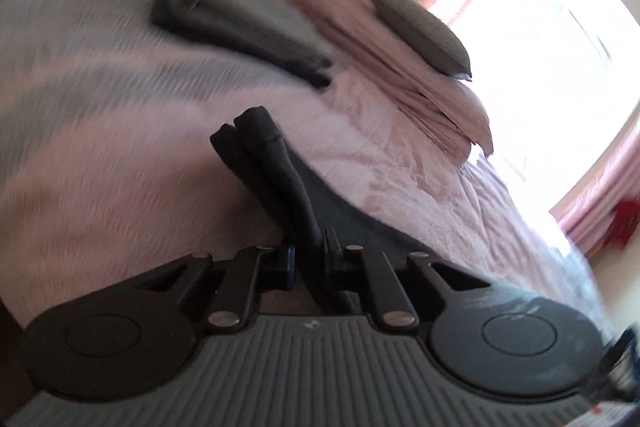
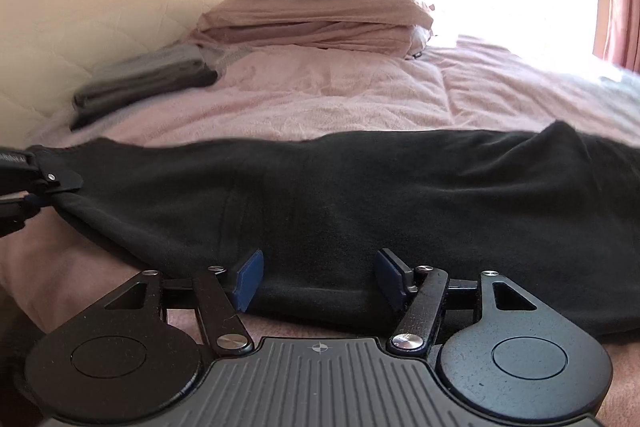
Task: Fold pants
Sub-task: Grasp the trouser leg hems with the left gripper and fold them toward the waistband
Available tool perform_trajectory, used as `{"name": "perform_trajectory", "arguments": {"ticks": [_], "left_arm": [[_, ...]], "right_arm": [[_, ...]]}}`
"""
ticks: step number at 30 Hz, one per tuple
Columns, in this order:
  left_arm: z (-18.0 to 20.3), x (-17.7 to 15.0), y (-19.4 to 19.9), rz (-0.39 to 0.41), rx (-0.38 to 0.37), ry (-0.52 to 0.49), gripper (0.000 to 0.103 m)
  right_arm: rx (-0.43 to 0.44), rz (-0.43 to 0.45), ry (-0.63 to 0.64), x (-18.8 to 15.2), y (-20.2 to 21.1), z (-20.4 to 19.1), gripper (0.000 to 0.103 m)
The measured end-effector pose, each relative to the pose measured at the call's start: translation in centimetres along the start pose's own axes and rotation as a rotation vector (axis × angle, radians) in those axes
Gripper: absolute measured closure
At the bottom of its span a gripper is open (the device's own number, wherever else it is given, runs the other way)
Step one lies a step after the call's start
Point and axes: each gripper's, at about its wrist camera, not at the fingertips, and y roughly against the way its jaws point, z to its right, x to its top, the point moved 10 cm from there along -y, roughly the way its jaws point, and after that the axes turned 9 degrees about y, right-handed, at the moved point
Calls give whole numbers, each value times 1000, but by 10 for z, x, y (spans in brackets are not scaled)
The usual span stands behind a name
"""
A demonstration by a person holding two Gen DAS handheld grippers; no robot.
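The black pants (image 2: 360,195) lie stretched left to right across the near part of the pink bed (image 2: 340,99), one long dark band with its near edge toward the right camera. The left claw (image 2: 56,187) is pinched tight on the left end of the cloth; in its own view two bunched tubes of dark fabric stick out past the closed jaws, so it has a gathered end — cuffs or waistband, I cannot tell which. The right claw (image 2: 318,277) stands wide, its blue pads (image 2: 250,277) straddling the near edge at about the middle of the garment, not yet pressing on it.

To do this step well, I judge the right claw should close on the full thickness of the edge, catching every layer, before either hand lifts. Then both hands should rise together — keeping the cloth taut between them so the fold line stays straight — and carry the held end over the rest, edges matched.

A folded grey stack (image 2: 144,83) and pillows (image 2: 316,7) sit at the far side, well apart.
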Motion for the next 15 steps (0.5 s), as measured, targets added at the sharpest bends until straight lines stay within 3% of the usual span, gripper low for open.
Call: {"name": "perform_trajectory", "arguments": {"ticks": [3,6,12,15], "left_arm": [[45,11,12,57,-12,-160,94],[97,18,28,117,-57,-296,94],[226,-9,47,183,-218,-524,94],[287,-54,50,129,-358,-589,91]], "right_arm": [[26,20,-161,7,18,34,44],[-12,67,-289,8,45,88,44],[-249,152,-438,-6,115,212,44],[-348,188,-508,-17,149,257,44]]}}
